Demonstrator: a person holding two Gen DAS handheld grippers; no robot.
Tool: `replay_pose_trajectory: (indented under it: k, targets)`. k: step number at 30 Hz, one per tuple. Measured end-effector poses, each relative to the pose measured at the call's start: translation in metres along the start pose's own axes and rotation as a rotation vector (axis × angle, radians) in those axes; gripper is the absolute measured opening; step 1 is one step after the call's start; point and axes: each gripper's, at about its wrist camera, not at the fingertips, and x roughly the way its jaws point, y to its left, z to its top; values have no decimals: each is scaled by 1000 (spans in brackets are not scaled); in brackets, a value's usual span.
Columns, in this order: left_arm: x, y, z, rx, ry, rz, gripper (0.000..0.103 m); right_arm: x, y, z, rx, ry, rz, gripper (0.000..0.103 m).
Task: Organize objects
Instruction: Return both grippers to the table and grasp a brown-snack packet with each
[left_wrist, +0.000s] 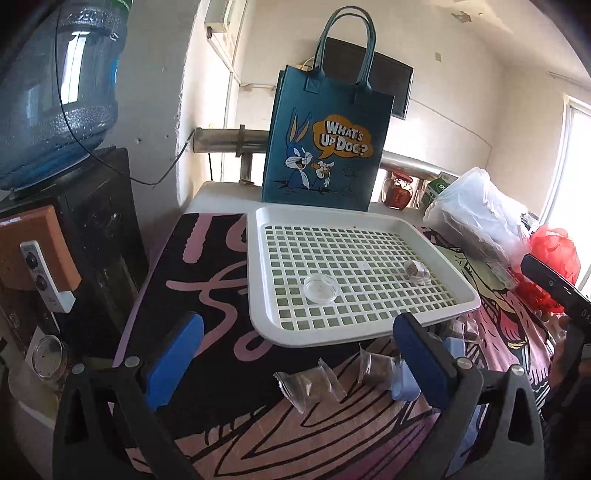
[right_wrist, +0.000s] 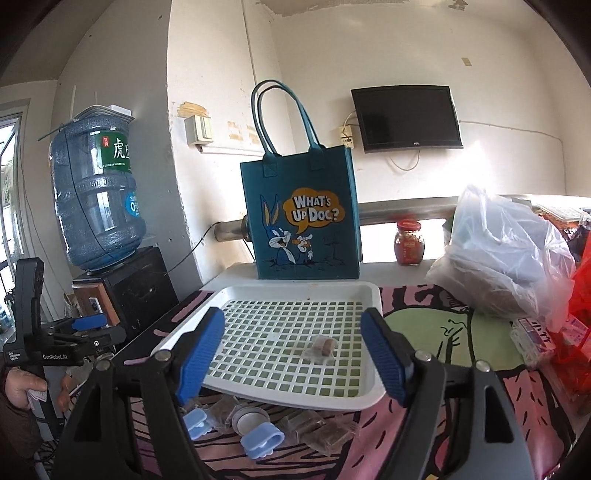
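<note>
A white perforated tray (left_wrist: 369, 218) (right_wrist: 295, 290) lies on the patterned table. In it lie a clear round lid (left_wrist: 321, 289) and a wrapped brown snack (left_wrist: 417, 272) (right_wrist: 322, 348). In front of the tray lie several wrapped snacks (left_wrist: 310, 384) (right_wrist: 317, 432), light-blue clips (left_wrist: 404, 384) (right_wrist: 262, 439) and a round lid (right_wrist: 249, 419). My left gripper (left_wrist: 299, 354) is open and empty above the near table, short of the tray. My right gripper (right_wrist: 291, 354) is open and empty above the tray's front edge.
A blue Bugs Bunny tote bag (left_wrist: 325, 147) (right_wrist: 303, 221) stands behind the tray. A red-lidded jar (right_wrist: 409, 242), a clear plastic bag (right_wrist: 506, 258) and a red bag (left_wrist: 554, 266) crowd the right side. A water bottle (right_wrist: 96, 203) stands at the left.
</note>
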Motion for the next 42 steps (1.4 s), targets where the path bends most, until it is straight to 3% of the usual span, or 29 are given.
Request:
replay_pose_trajectory:
  k: [4,8,13,19,22,25,29,30,37,42]
  targets:
    - [26,1,-20,-7,115,30,103,18,-5,-28,-31,164,-42,76]
    - [31,0,-28,-4,140,33,103,34,-9,-51,-68,306,-82,76]
    - [40,0,-29,-8,178,42,103,48,-20,-64,-43,398,-107,75]
    - [53,-5,-31,10,223,48,100,63,-18,-71,-105,489,-115,71]
    - [62,-7,-32,20,272,24,86,72,-15,-72,-167,508,-92,68]
    - [60,-9,-33,25,263,25,71,80,-17,-74,-148,545,-23,58]
    - [57,-15,-35,58,268,-40,32,77,-13,-76,-158,553,-15,49]
    - [56,-18,-36,68,271,-53,28,75,-11,-77,-167,549,-17,48]
    - [42,-20,-36,75,226,-72,26,54,2,-79,-175,508,15,32]
    - [22,-34,-34,105,149,-140,26,33,15,-70,-163,419,26,31]
